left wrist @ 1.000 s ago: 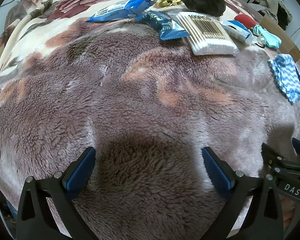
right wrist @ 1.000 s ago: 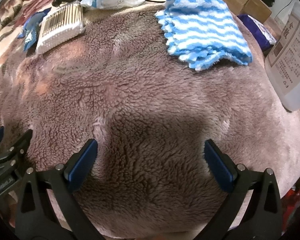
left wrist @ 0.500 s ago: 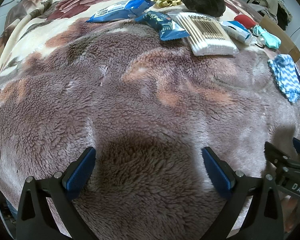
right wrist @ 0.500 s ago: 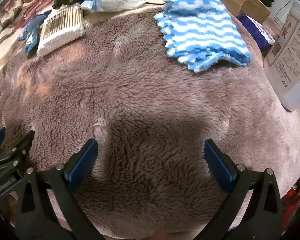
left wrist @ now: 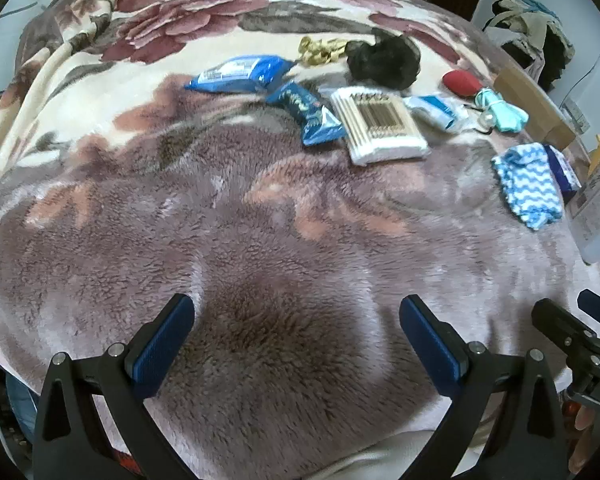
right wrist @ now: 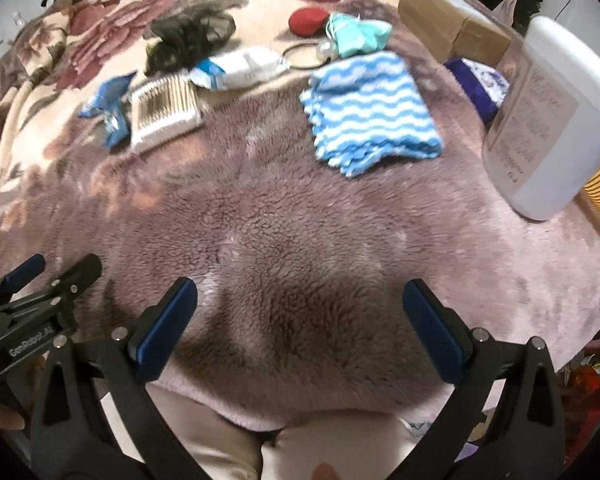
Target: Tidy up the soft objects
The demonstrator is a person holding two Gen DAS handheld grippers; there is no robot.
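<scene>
A blue-and-white wavy cloth [right wrist: 372,114] [left wrist: 530,184] lies folded on the fleece blanket [left wrist: 260,220], far right. Behind it sit a teal mask [right wrist: 358,34] [left wrist: 502,114], a red pad [right wrist: 308,19] [left wrist: 462,82], a black mesh bundle [left wrist: 382,64] [right wrist: 188,34], a white wipes pack [right wrist: 240,68], a cotton-swab pack [left wrist: 376,124] [right wrist: 164,108] and blue packets [left wrist: 240,74]. My left gripper [left wrist: 296,336] is open over bare blanket near the front edge. My right gripper [right wrist: 300,320] is open too, well short of the cloth, holding nothing.
A large white plastic bottle [right wrist: 548,120] stands at the right edge beside a purple pack [right wrist: 480,84] and cardboard boxes [right wrist: 452,28]. A gold ribbon [left wrist: 320,50] lies at the back. A hair tie [right wrist: 304,56] lies by the mask. The blanket's front edge drops off below both grippers.
Both grippers have pulled back and lifted, so the objects look farther away and the blanket's front edge now shows. Both stay open; nothing on the bed has moved.
</scene>
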